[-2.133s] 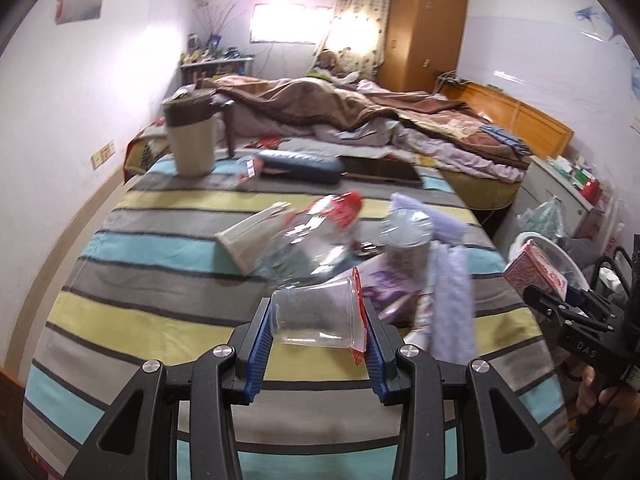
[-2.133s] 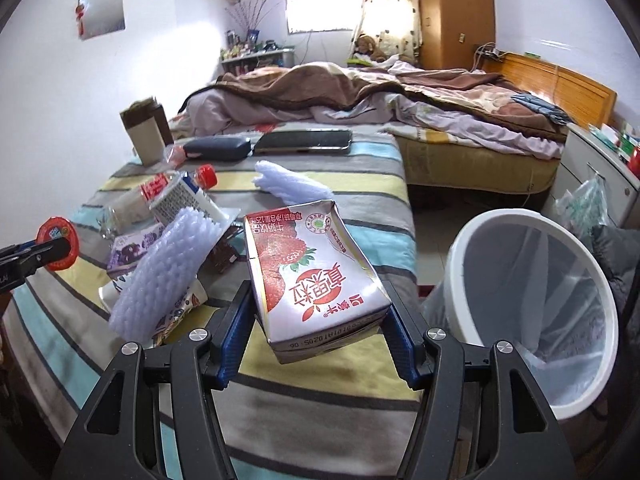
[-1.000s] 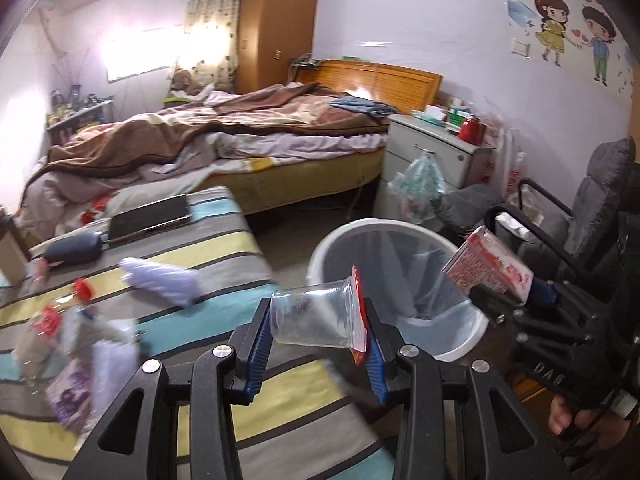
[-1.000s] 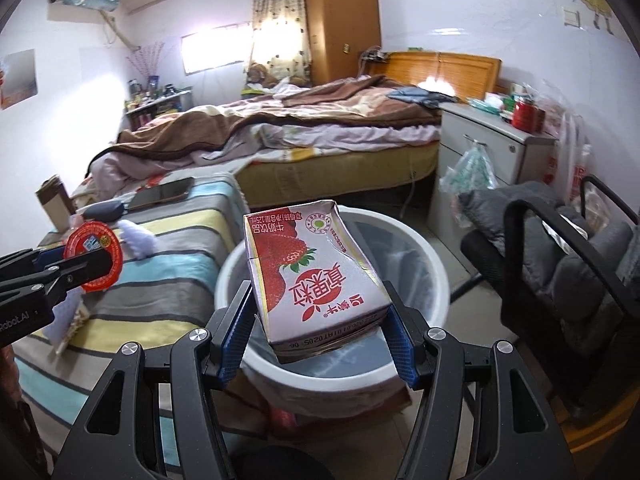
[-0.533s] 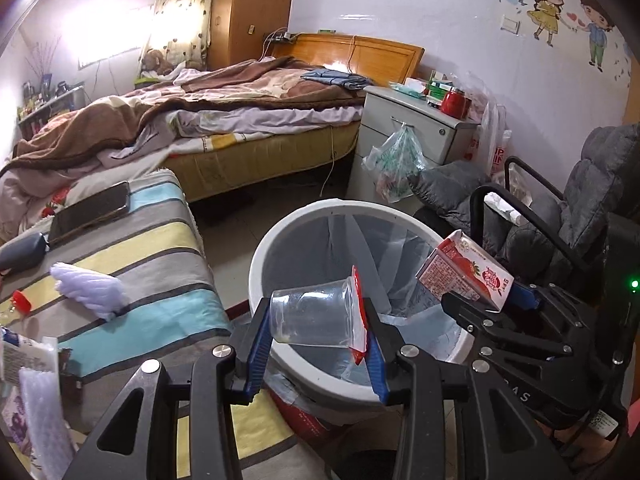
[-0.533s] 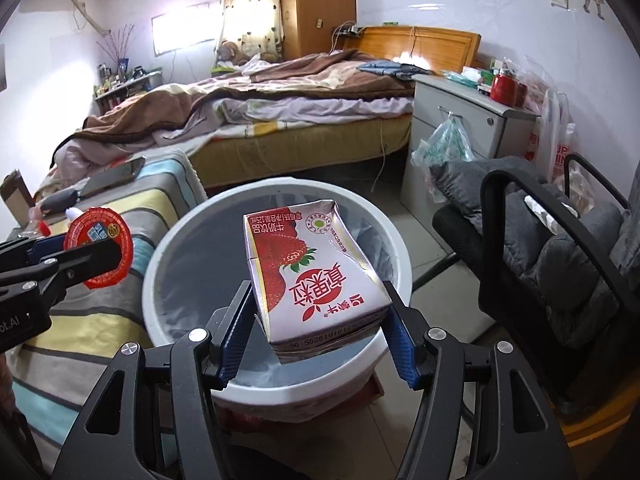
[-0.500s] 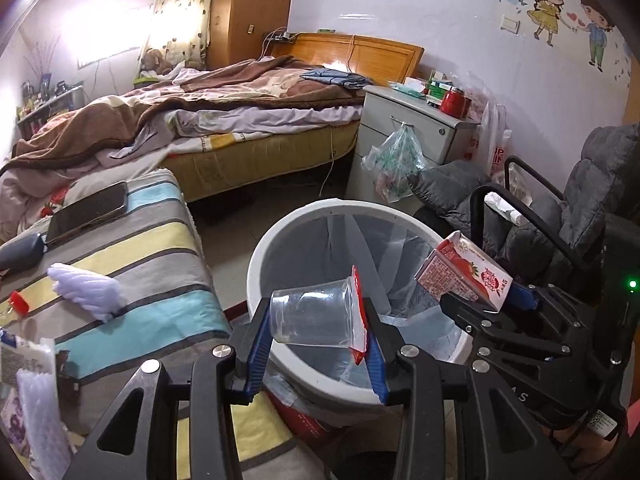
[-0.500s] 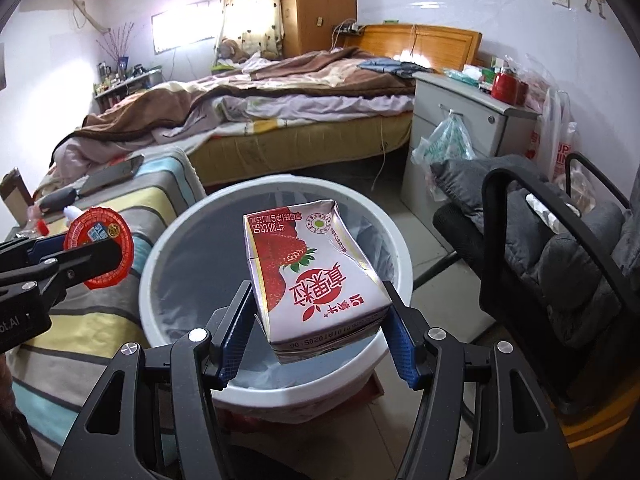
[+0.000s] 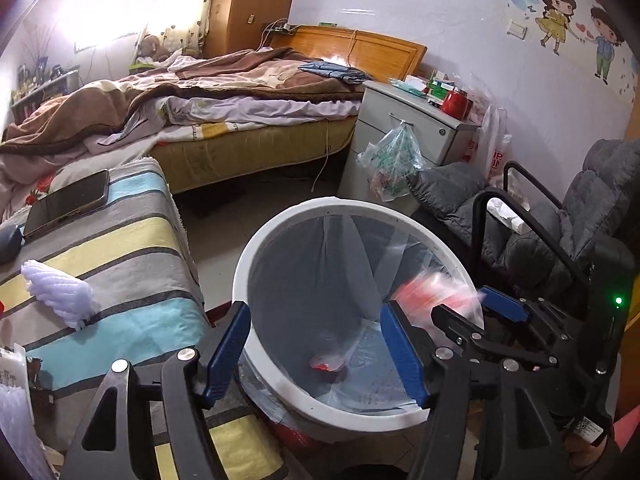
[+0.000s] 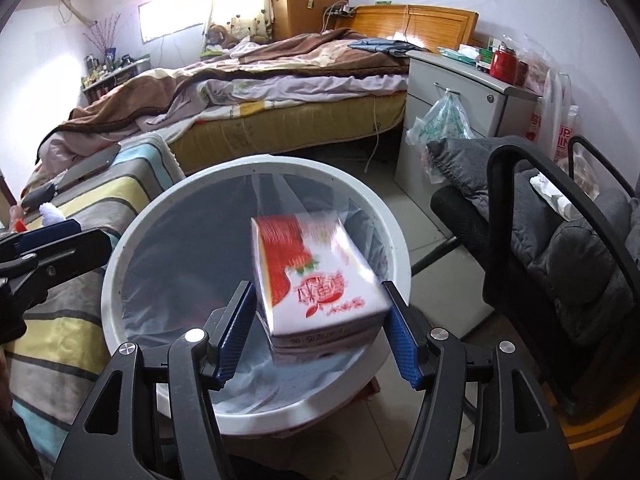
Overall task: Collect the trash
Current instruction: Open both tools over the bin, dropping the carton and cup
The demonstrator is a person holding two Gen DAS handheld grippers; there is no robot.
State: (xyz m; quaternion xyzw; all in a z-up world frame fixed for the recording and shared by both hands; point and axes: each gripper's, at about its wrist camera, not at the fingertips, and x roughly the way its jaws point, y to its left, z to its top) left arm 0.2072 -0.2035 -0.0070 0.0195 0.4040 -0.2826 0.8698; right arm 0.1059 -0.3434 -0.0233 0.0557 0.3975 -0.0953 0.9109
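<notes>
Your left gripper point(image 9: 316, 350) just spread, nothing btwn pads, cup point(image 9: 326, 362) lying in bin point(image 9: 256, 248) – your right gripper point(image 10: 318, 330) just widened too, carton point(image 10: 316, 276) blurred, loose btwn pads above bin.

Waste bin point(image 10: 120, 276): smooth white plastic, lined with thin glossy clear film. Juice carton point(image 10: 316, 276): printed glossy paperboard. Near-left striped bedcover point(image 9: 120, 240): matt woven cloth. Far headboard point(image 9: 360, 46): varnished wood.

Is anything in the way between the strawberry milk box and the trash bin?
Nothing visible. The milk carton hangs blurred between the right gripper's just-opened jaws, right above the white bin's open, bag-lined mouth, so it should drop straight in.
</notes>
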